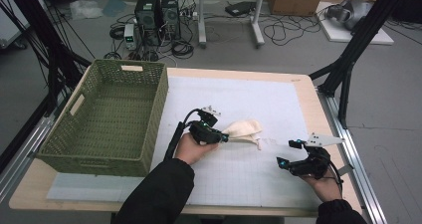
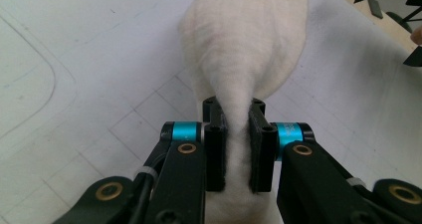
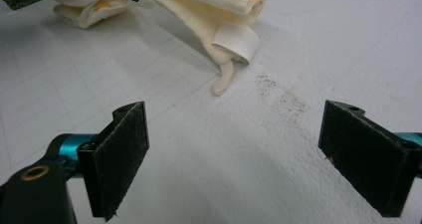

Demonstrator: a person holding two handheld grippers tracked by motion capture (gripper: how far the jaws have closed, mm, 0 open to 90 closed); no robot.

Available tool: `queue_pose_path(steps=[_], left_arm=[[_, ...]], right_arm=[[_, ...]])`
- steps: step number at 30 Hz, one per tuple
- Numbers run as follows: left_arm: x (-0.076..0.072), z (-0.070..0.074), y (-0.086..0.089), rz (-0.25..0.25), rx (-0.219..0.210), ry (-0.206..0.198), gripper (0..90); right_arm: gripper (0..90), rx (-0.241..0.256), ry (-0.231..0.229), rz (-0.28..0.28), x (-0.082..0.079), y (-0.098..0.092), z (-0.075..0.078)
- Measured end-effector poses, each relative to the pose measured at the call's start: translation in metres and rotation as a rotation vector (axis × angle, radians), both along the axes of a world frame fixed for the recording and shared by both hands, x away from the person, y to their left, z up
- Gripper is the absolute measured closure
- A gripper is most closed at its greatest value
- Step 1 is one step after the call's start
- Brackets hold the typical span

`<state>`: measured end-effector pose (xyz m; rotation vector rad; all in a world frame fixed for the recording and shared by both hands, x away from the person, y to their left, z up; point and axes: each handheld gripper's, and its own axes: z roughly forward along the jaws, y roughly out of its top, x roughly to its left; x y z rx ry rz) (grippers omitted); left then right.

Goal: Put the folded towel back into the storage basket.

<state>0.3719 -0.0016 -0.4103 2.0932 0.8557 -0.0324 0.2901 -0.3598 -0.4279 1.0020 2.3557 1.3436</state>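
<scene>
Left claw (image 2: 234, 149) pinches a gathered fold of a cream cloth (image 1: 242, 131), its two pads pressed onto the bunched fabric; the rest of the cloth lies on the white gridded mat of the bench (image 1: 278, 194), near the mat's middle. Right claw (image 3: 234, 154) stands spread and holds nothing, low over the mat just short of the cloth's trailing end, where a white label (image 3: 238, 42) and a thin tail of fabric hang out. A green woven basket (image 1: 154, 117) sits at the bench's left side, well apart from the cloth.

Risks, as judged from this arrangement: the narrow pinch may slip off the soft fold if the cloth is lifted or dragged; the right claw, closing on the label alone, could take too little fabric to hold; pulling the two ends against each other may unfold the bundle or bunch it further.
</scene>
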Motion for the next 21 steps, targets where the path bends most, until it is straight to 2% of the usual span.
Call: queue_pose_path(steps=[3, 7, 15, 21], left_arm=[[0.0, 0.002, 0.002, 0.009, -0.016, 0.007, 80.5], [0.001, 0.003, 0.005, 0.017, -0.01, 0.013, 80.4], [0.0, 0.009, 0.01, 0.031, -0.029, 0.033, 80.4], [0.0, 0.016, 0.015, 0.062, -0.046, 0.035, 80.5]], right_arm=[[11.7, 0.001, 0.002, 0.002, 0.0, 0.0, 0.0], [11.7, 0.0, 0.002, 0.007, 0.0, 0.001, 0.0], [11.7, -0.006, 0.007, 0.018, 0.001, 0.002, -0.001], [11.7, -0.007, 0.01, 0.022, 0.002, 0.003, -0.002]])
